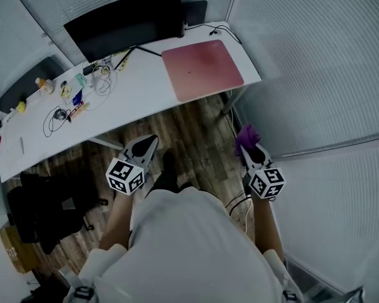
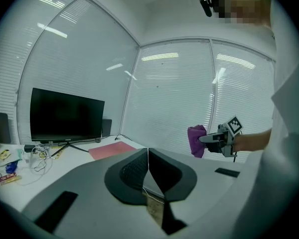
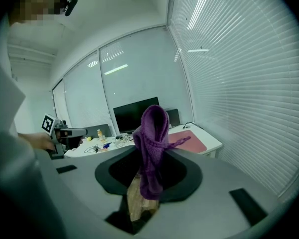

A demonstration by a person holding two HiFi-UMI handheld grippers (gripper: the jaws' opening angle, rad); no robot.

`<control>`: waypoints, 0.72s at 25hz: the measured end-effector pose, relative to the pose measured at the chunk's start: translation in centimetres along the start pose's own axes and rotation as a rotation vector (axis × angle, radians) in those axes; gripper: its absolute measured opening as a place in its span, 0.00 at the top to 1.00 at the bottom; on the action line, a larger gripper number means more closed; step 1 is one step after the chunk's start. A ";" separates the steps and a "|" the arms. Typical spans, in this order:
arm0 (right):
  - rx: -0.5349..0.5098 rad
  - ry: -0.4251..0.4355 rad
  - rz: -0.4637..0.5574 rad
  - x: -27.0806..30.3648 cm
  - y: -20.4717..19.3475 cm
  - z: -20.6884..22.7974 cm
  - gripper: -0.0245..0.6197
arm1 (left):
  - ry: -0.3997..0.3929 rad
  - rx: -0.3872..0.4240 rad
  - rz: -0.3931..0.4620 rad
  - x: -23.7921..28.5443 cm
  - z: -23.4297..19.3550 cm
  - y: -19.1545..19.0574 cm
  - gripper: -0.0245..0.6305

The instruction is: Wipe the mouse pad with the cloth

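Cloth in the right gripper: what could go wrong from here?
1. The cloth hangs bunched from the right gripper, so it may slip or wipe with only a loose tail.
2. The mouse pad lies at the desk corner, and the left gripper is shut, away from it; unpinned, the pad could slide.

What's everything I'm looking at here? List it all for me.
desk: one, white, upper part of the head view
monitor: one, black, back of the desk
mouse pad: one, pink, desk's right end
cables and small items: several, mixed colours, desk's left part
chair: one, black, on the wooden floor, lower left
cloth: one, purple, clamped in the right gripper
left gripper: one, grey, jaws together, empty
right gripper: one, grey, shut on the cloth
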State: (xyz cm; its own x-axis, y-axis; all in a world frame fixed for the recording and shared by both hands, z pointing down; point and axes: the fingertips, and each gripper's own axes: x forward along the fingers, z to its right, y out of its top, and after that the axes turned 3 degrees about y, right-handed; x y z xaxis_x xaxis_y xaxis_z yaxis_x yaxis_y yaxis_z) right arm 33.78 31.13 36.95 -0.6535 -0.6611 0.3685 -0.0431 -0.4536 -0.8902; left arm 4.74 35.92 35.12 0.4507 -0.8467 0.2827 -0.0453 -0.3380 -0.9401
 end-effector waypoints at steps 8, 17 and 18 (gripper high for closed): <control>-0.007 -0.042 -0.031 3.4 1.5 1.6 0.78 | -0.047 -0.008 0.001 4.4 -3.4 1.7 0.93; 0.015 -0.067 -0.070 9.6 3.2 2.8 0.78 | -0.087 -0.015 -0.016 9.2 -9.4 3.5 0.93; 0.018 -0.069 -0.075 10.4 3.4 2.8 0.78 | -0.090 -0.016 -0.019 9.7 -10.1 3.7 0.93</control>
State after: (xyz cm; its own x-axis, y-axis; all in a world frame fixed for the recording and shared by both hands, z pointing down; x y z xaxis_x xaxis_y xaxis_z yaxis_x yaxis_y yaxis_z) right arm 29.00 21.04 38.55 -0.5951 -0.6643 0.4522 -0.0763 -0.5135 -0.8547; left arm -0.10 22.30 36.34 0.5298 -0.8001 0.2812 -0.0498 -0.3603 -0.9315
